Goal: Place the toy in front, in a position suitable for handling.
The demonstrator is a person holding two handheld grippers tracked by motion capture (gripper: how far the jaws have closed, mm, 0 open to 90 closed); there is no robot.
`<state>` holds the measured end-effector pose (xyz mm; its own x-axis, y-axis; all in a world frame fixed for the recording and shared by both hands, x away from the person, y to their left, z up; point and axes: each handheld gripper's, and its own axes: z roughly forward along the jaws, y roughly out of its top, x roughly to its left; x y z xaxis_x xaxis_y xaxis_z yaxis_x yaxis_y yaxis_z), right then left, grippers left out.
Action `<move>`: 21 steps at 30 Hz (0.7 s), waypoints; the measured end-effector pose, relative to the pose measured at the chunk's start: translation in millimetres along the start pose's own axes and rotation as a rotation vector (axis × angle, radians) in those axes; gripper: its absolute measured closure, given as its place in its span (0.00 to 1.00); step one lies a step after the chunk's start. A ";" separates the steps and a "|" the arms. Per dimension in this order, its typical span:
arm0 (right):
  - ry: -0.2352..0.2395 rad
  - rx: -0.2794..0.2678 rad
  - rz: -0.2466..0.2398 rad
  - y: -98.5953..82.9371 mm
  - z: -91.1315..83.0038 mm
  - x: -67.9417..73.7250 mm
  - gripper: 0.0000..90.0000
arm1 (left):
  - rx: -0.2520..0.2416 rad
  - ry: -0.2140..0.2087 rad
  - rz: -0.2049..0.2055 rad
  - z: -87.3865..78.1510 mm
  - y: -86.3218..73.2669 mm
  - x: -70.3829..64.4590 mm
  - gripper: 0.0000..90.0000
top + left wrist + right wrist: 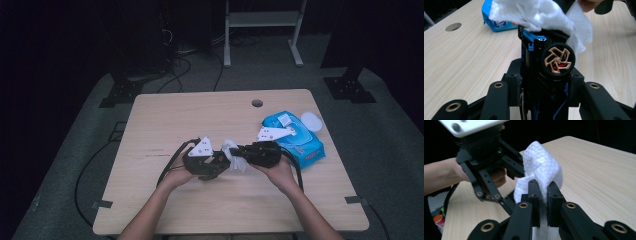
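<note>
Left gripper [541, 82] clamped on black toy car [544, 62]. Right gripper [544, 202] clamped on white wipe [539, 167], pressed against the car, near table [165, 115] centre.

Dim room, far side nearly black. Light wood table [200, 115] with round hole [257, 103] near the far edge, tape tabs [102, 204] at the front corners. Grey carpet [390, 145]. White frame [262, 20] behind, black stand bases [349, 89] either side, cables [175, 65] on the floor.
</note>
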<state>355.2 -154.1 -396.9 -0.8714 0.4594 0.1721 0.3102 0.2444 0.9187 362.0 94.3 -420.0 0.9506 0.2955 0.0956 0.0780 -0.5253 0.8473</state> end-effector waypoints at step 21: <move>-0.067 0.092 0.096 -31.6 4.7 -32.3 0.93 | 0.227 -0.014 0.002 23.3 5.5 30.3 0.63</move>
<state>375.4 -172.7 -433.1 -0.8094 0.5400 0.2307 0.4276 0.2726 0.8619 398.2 81.7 -424.6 0.9547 0.2842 0.0886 0.1404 -0.6922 0.7079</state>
